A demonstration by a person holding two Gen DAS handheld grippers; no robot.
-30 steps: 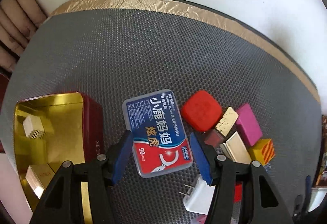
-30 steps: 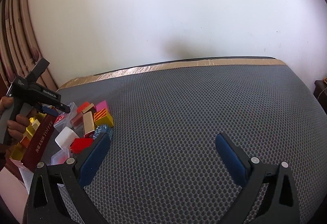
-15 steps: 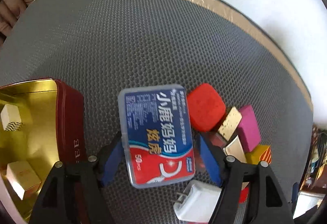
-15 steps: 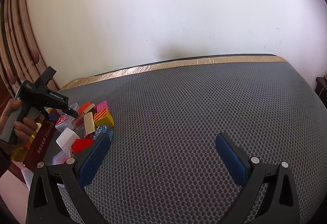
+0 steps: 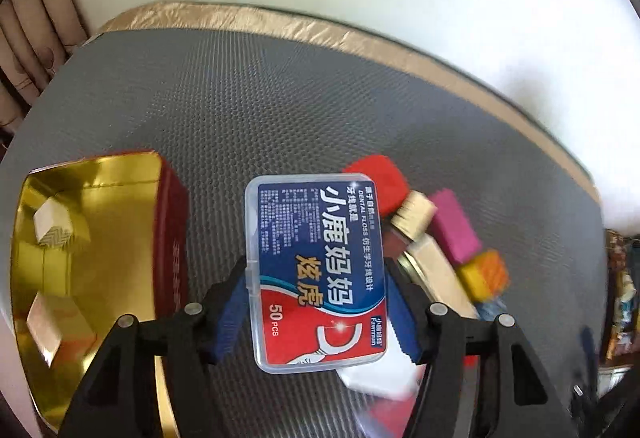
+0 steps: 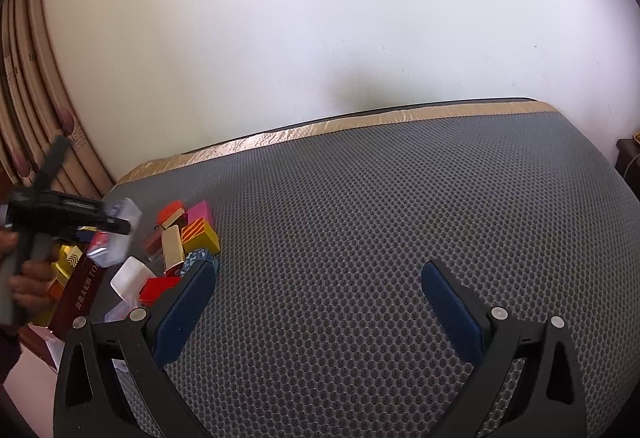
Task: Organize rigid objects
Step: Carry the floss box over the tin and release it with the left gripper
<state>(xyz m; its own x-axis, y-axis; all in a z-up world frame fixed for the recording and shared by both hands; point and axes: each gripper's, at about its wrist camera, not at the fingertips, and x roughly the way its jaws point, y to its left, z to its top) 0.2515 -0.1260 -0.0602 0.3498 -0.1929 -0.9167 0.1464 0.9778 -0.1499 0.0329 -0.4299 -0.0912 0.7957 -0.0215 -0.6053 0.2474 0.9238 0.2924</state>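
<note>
Floss box [image 5: 320, 270] now clamped in left tool [image 5: 318, 312] and lifted off grey mattress [image 5: 280, 110]; jaws just closing on it, second ago it lay flat between them. Hangs between open gold tin [image 5: 80, 238] and block pile [image 5: 452, 226]. Right tool [image 6: 318, 312] same spot, jaws apart, nothing between.

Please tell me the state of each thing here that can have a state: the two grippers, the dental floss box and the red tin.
left gripper: its fingers have just been closing on the box and now clamp its sides.
dental floss box: lid closed, held and lifted off the mat.
right gripper: open, nothing between its fingers.
red tin: open, no lid on it, small boxes inside.
</note>
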